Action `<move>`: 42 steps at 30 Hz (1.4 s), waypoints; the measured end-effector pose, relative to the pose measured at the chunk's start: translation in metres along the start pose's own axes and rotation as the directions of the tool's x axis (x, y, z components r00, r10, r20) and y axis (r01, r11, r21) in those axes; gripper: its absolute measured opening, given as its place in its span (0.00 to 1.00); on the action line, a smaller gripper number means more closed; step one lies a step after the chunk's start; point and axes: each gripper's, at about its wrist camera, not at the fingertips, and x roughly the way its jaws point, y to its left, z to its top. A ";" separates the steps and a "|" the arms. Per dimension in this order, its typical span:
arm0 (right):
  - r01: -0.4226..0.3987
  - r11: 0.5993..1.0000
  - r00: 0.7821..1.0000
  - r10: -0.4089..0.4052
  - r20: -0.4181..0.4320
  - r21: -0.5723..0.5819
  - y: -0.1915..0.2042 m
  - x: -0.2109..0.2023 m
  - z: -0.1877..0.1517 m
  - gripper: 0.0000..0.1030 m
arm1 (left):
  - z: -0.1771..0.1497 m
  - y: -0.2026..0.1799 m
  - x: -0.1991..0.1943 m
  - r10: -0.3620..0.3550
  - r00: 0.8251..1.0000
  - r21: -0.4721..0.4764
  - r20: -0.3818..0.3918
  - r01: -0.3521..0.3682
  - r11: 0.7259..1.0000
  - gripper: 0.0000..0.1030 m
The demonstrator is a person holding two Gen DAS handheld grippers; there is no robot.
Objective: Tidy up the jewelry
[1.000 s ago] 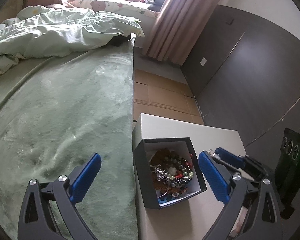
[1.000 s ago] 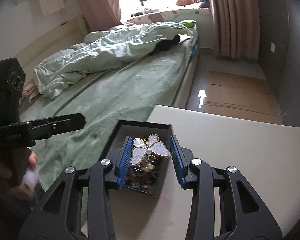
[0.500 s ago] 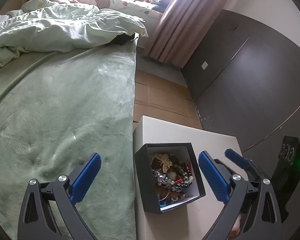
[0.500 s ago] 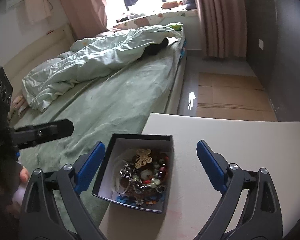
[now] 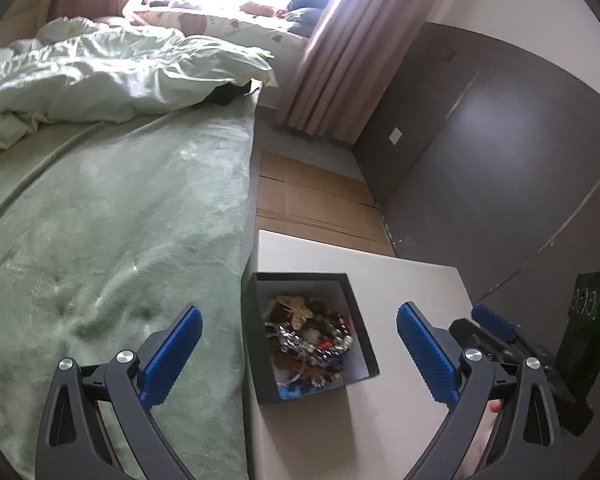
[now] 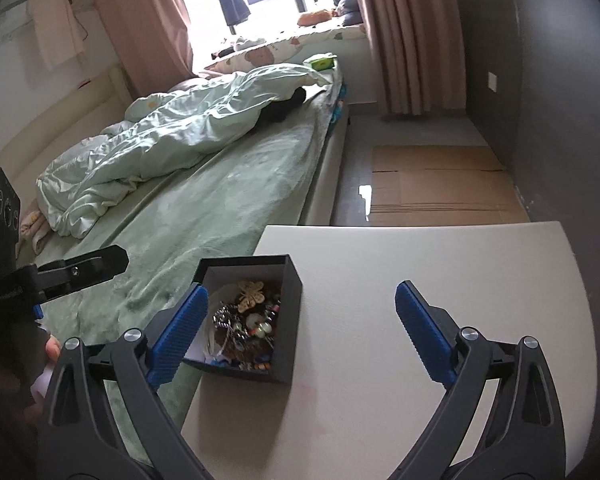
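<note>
A black open box (image 5: 256, 344) sits at the left edge of a white table (image 5: 404, 280), filled with a heap of mixed jewelry (image 5: 316, 344). A pale gold butterfly brooch (image 5: 296, 308) lies on top of the heap at the far side. My left gripper (image 5: 298, 318) hovers open above the box with nothing between its fingers. In the right wrist view the box (image 6: 294, 320) and the brooch (image 6: 252, 292) sit below my right gripper (image 6: 300, 292). Its jaws are opening wide and hold nothing.
A bed with a green blanket (image 6: 220, 208) and a rumpled duvet (image 6: 172, 140) runs along the table's left side. Flattened cardboard (image 6: 440, 188) lies on the floor beyond the table. A dark wall (image 5: 500, 152) stands to the right. A hand (image 6: 52, 348) holds the left gripper's grip.
My right gripper let go of the butterfly brooch, which now lies on the heap in the box, and its jaws swung wide. Both grippers have drawn back from the box.
</note>
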 end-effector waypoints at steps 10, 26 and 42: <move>0.050 0.997 0.997 -0.054 0.056 0.058 -0.021 -0.056 -0.017 0.95 | -0.019 -0.033 -0.025 0.012 0.999 0.080 0.053 -0.017 0.997 0.92; 0.084 0.991 0.996 -0.087 0.022 0.105 -0.038 -0.105 -0.042 0.95 | -0.049 -0.077 -0.057 0.070 0.986 0.191 0.153 -0.099 0.977 0.92; 0.145 0.979 0.988 -0.153 0.039 0.146 -0.049 -0.155 -0.063 0.95 | -0.068 -0.090 -0.081 0.122 0.975 0.223 0.188 -0.163 0.961 0.92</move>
